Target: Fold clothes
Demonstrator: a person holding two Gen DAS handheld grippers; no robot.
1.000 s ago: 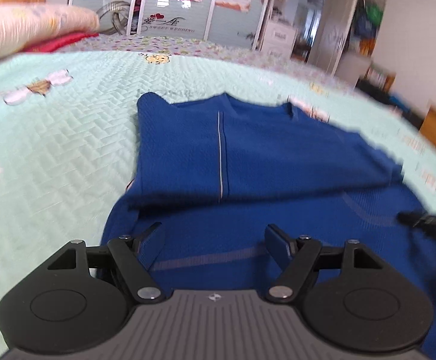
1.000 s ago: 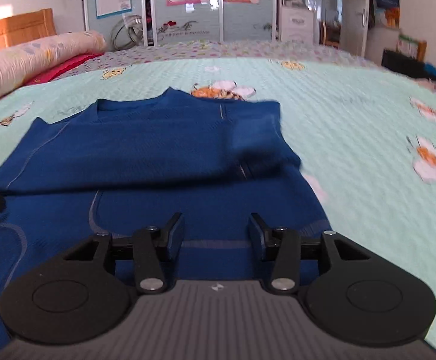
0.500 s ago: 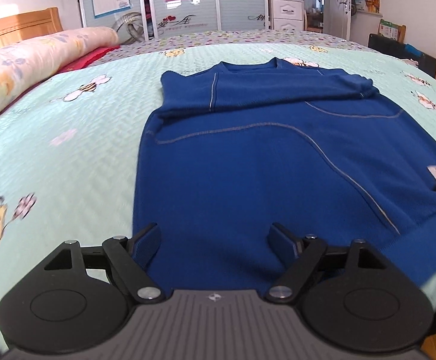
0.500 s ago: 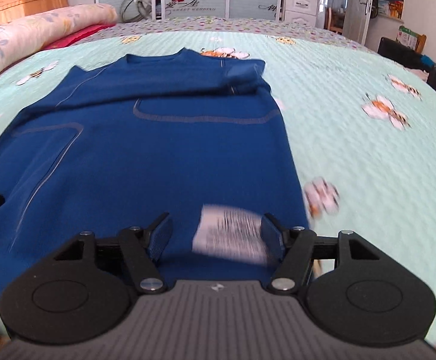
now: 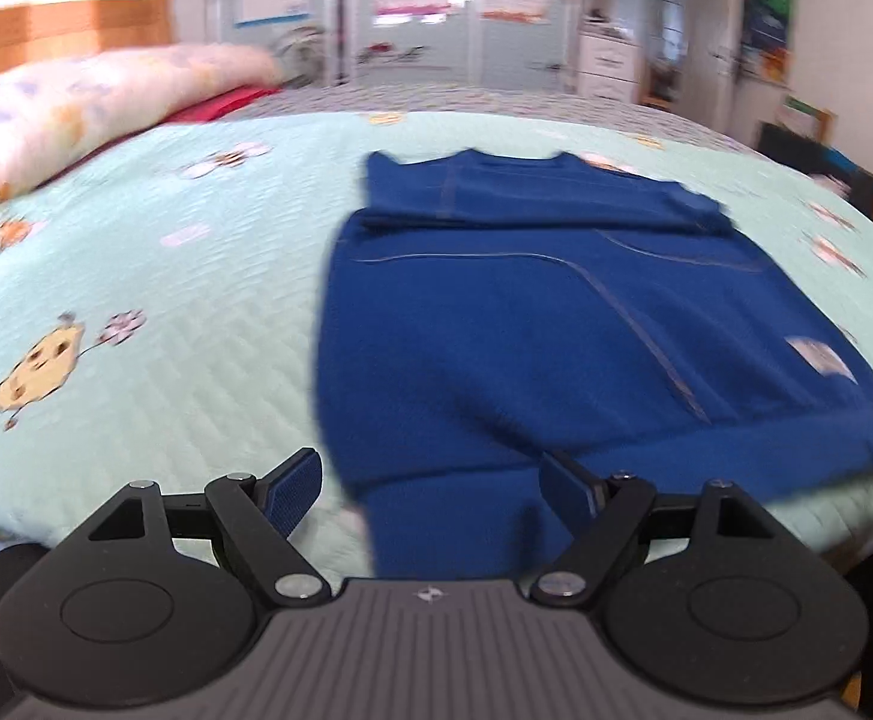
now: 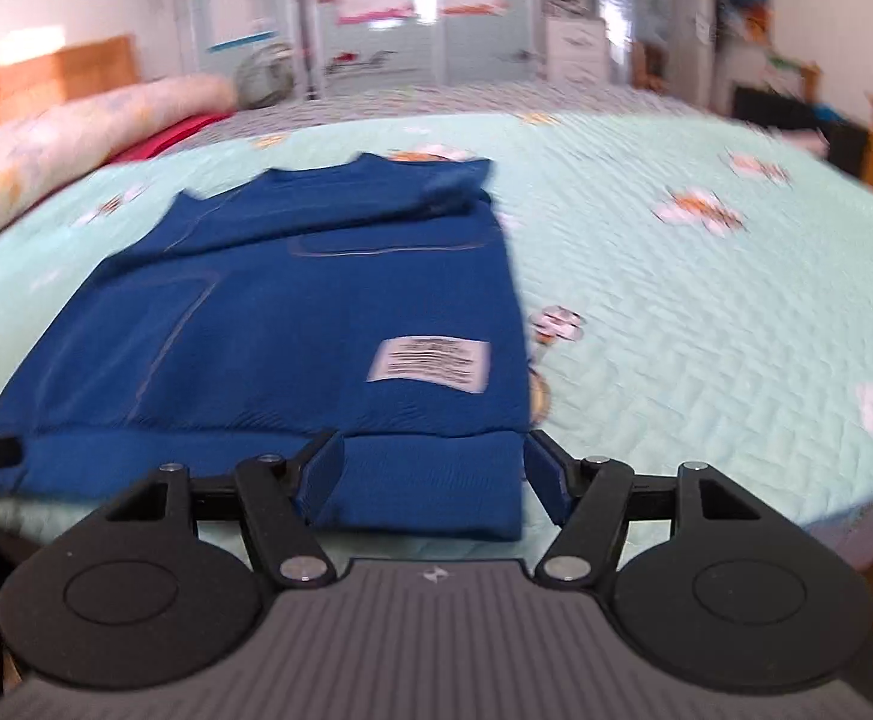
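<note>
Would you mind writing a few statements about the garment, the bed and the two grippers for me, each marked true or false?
1. The blue garment lies on a mint green quilt. True.
2. A white label shows on the garment near its hem. True.
3. The right gripper is clamped shut on the label. False: its jaws stand open at the hem, the label beyond them.
4. The left gripper is shut. False: its jaws stand open.
5. The garment is red. False: blue.
</note>
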